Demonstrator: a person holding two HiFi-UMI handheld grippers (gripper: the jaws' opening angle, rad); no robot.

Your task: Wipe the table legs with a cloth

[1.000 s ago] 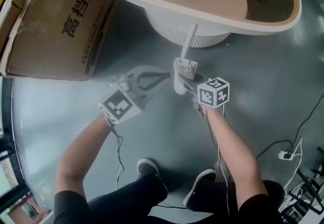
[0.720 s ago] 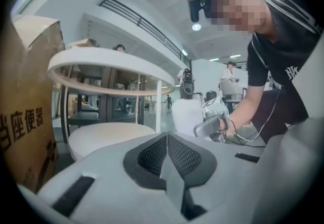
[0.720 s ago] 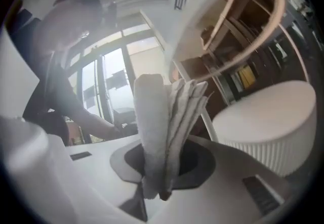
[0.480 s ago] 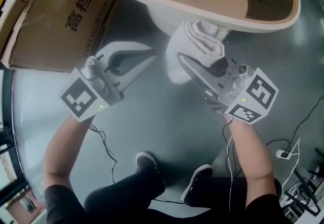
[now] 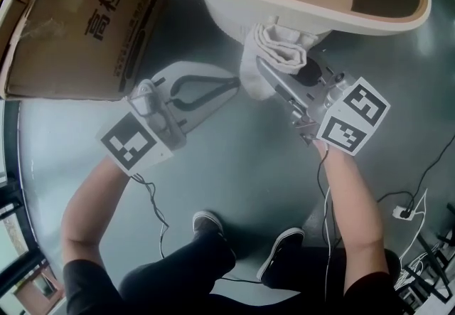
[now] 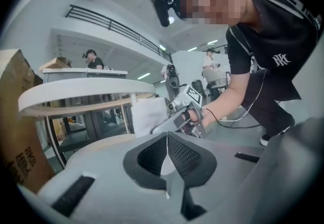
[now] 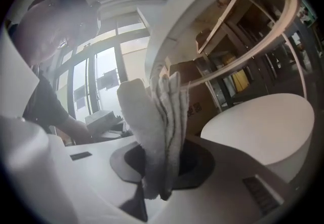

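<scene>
Jaws on your right gripper (image 5: 276, 77) (image 7: 161, 165) are pinching the folded white cloth (image 5: 276, 50) (image 7: 154, 117). The cloth stands up out of them, folds edge-on in the right gripper view. Jaws on your left gripper (image 5: 222, 88) (image 6: 167, 141) are pressed together with nothing between them.

- The cloth's top sits right under the rim of the round desk (image 5: 298, 13) (image 7: 212, 10), over on your right-hand side.
- In the left gripper view the cloth (image 6: 148, 115) is just beside the thin white desk leg (image 6: 133, 102). Can't tell whether it's touching.
- In the head view the cloth covers the leg.
- The left gripper hovers over the grey floor (image 5: 234, 164), near the right one but apart from it, jaws pointing towards the cloth.
- A cardboard box (image 5: 78, 22) lies on the floor to your left, next to the desk.
- Your shoes (image 5: 206, 225) are below both grippers in the head view.
</scene>
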